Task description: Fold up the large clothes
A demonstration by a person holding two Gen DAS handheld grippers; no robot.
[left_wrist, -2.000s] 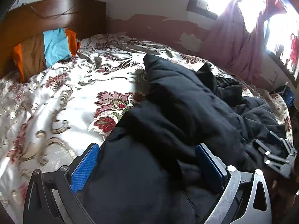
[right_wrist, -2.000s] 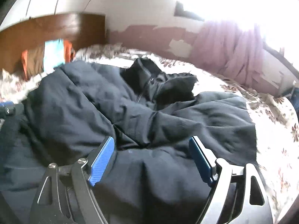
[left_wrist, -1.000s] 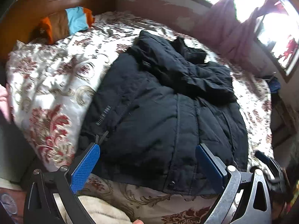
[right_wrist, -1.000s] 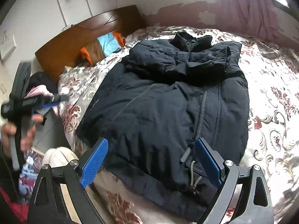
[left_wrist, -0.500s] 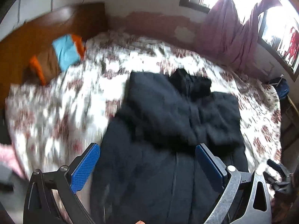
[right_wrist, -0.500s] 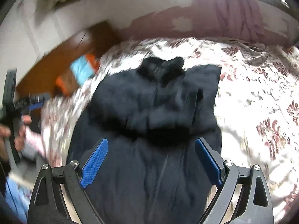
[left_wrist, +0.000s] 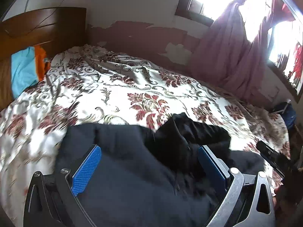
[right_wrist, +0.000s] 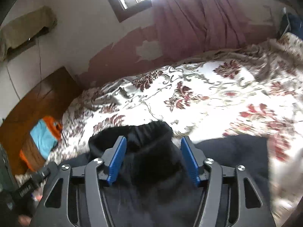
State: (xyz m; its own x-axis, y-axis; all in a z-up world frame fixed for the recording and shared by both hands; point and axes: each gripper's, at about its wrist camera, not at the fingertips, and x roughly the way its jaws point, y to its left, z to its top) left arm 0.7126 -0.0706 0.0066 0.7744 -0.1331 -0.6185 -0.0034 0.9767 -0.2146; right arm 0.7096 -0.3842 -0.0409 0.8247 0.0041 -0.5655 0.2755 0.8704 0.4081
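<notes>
A large black padded jacket (left_wrist: 136, 170) lies on the floral bedspread (left_wrist: 121, 87), its collar pointing away from me. My left gripper (left_wrist: 149, 162) is open, low over the jacket's upper left part, collar to its right. In the right wrist view the black collar (right_wrist: 151, 140) sits between the blue pads of my right gripper (right_wrist: 153, 157), whose jaws stand partly open around it without pinching it. The rest of the jacket (right_wrist: 233, 157) spreads to both sides below. Its lower part is hidden.
A wooden headboard (left_wrist: 41, 30) with an orange, brown and blue pillow (left_wrist: 24, 71) stands at the left. A purple curtain (left_wrist: 234, 53) hangs by bright windows at the back right. The peeling wall (right_wrist: 121, 43) runs behind the bed.
Both grippers have come down from high above the bed to the jacket's collar end. The right gripper's jaws have narrowed around the collar.
</notes>
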